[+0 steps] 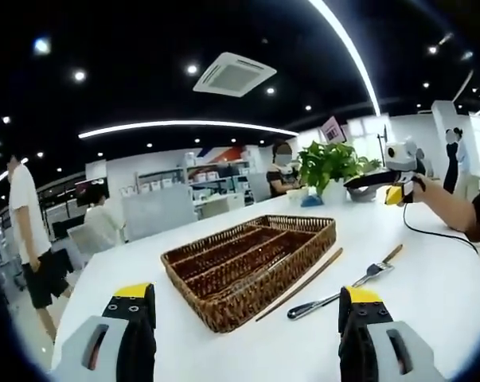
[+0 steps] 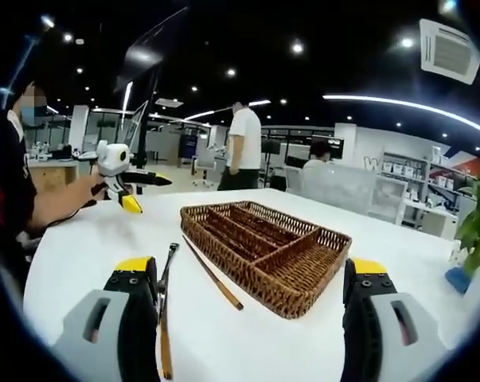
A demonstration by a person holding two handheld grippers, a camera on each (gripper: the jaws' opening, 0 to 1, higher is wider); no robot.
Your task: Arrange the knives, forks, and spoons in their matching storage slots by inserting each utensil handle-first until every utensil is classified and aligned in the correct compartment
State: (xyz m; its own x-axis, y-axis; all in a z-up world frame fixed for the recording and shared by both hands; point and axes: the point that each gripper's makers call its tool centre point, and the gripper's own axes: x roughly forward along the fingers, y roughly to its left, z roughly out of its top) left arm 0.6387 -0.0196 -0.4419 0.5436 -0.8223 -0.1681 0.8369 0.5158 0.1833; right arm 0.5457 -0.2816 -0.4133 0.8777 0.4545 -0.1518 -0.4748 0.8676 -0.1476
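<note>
two views, both with jaws spread wide and nothing between them. left gripper view: left gripper [image 1: 247, 306] low over the white table [image 1: 431, 302], wicker tray [image 1: 251, 267] ahead and between the jaws, a chopstick [image 1: 300, 285] just right of it, then a fork [image 1: 343, 291]; right gripper [image 1: 383, 185] held up far right. right gripper view: right gripper [image 2: 251, 278] faces the same tray [image 2: 267, 253], chopstick [image 2: 212, 274] and fork [image 2: 165, 314] lying left of it, left gripper [image 2: 122, 181] raised at left.
</note>
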